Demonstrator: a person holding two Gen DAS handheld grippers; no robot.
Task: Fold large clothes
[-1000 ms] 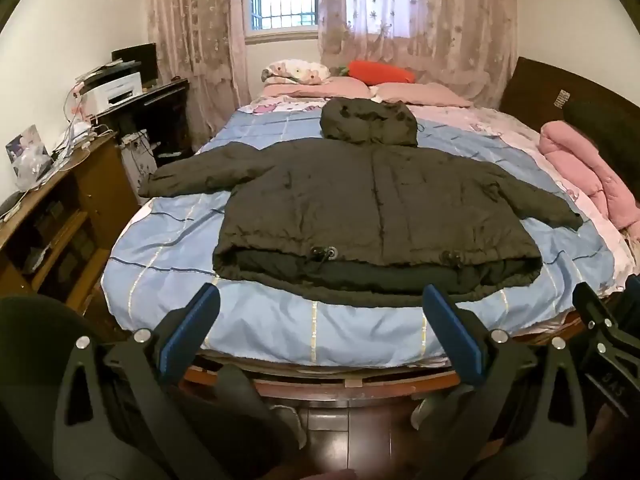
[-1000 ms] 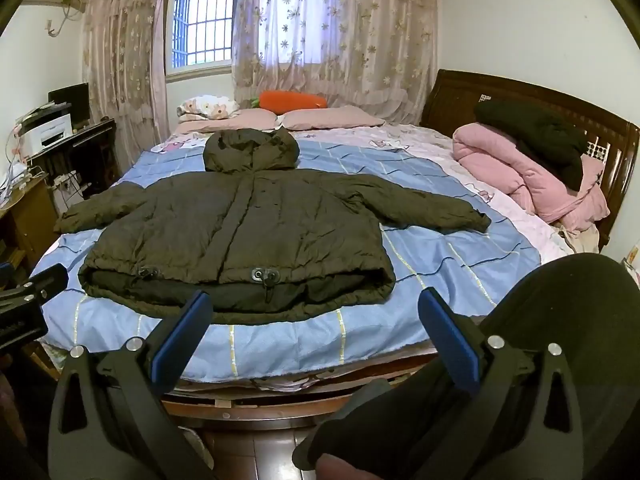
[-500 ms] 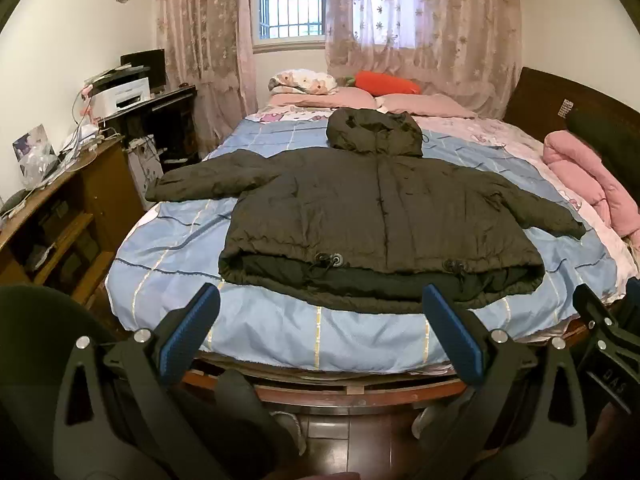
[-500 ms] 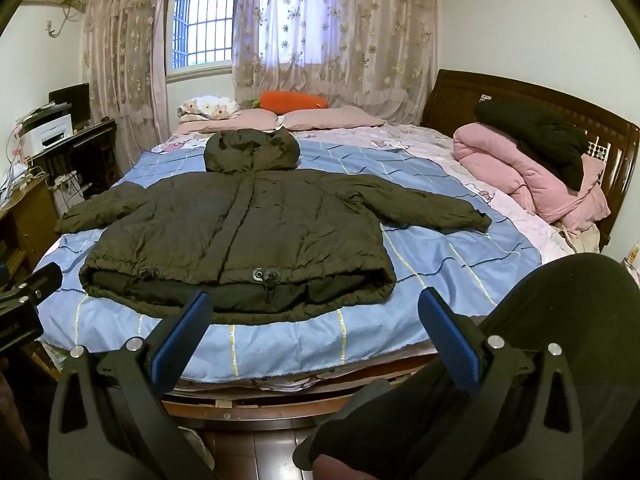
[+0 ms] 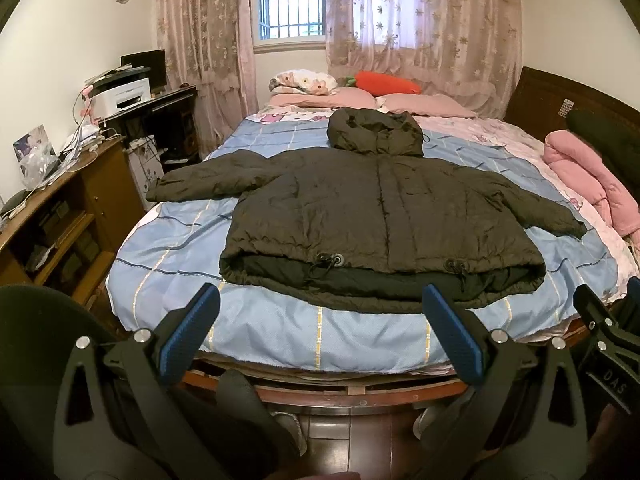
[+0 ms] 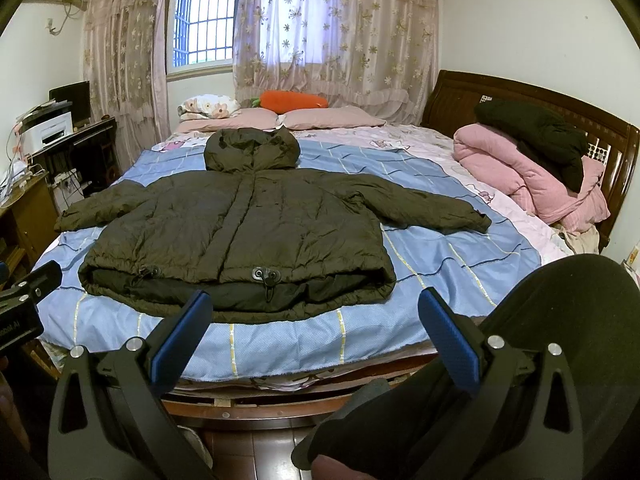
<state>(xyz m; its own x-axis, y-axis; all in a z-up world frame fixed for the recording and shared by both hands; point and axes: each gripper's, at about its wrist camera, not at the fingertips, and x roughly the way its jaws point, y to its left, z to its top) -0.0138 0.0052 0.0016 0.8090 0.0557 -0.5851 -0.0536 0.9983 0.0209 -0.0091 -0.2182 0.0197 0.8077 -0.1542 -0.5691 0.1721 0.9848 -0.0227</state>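
Over at nine o'clock the wooden table [image 5: 68, 184] sits cluttered with cables, and from there the jacket's left sleeve [image 5: 208, 178] reaches out across the blue bedspread. The left gripper [image 5: 320, 332] hovers off the foot of the bed [image 5: 280, 332], fingers [image 5: 192, 328] spread wide, pinching nothing. Dead centre lies the dark olive puffer jacket [image 5: 380, 216], flat and face up, hood [image 5: 376, 132] towards twelve o'clock, drawstring hem nearest us. It looks soft, puffy and light, with a slick shell that will likely slide and spring back, so I would take it by the sleeve cuffs or the hem corners, where the padding bunches. Moving right, the right gripper [image 6: 316, 332] also hangs short of the mattress, fingers [image 6: 448, 336] equally wide apart and empty. At three o'clock sits the rolled pink quilt [image 6: 532, 176]. Compared with a second ago, the left gripper's view has dipped slightly, jacket sitting lower in frame; the right one has barely budged.
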